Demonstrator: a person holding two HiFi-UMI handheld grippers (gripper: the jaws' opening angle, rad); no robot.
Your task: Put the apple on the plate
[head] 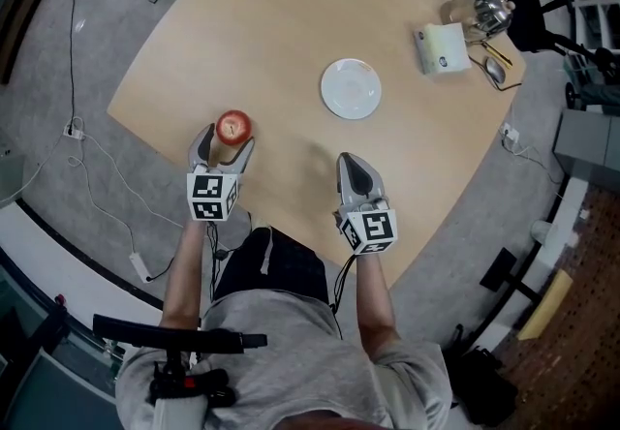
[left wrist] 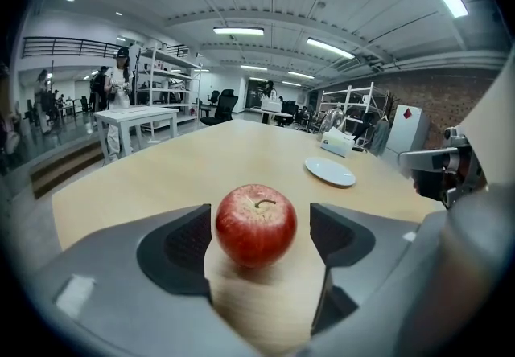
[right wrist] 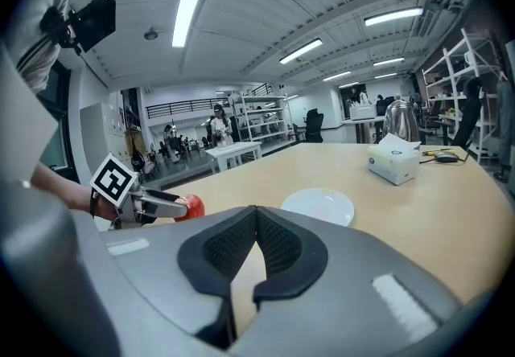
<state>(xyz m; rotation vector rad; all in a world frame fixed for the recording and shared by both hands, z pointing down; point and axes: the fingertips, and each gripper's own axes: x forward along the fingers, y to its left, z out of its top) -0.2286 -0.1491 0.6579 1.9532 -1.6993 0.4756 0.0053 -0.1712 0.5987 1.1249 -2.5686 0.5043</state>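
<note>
A red apple (head: 233,127) stands stem up on the wooden table (head: 291,12) near its front left edge. My left gripper (head: 229,139) is open around it. In the left gripper view the apple (left wrist: 255,224) sits between the two dark pads, with a gap showing on the right side. A white plate (head: 351,88) lies empty to the right and further in, visible beyond the apple as the plate (left wrist: 329,171). My right gripper (head: 349,162) rests shut over the table's front edge, its pads meeting at the tips (right wrist: 256,215), with the plate (right wrist: 318,206) just ahead of it.
A tissue box (head: 443,48), a glass kettle (head: 484,12) and a computer mouse (head: 495,71) sit at the table's far right. Cables and a power strip (head: 140,266) lie on the floor to the left. Chairs and shelves stand beyond the table.
</note>
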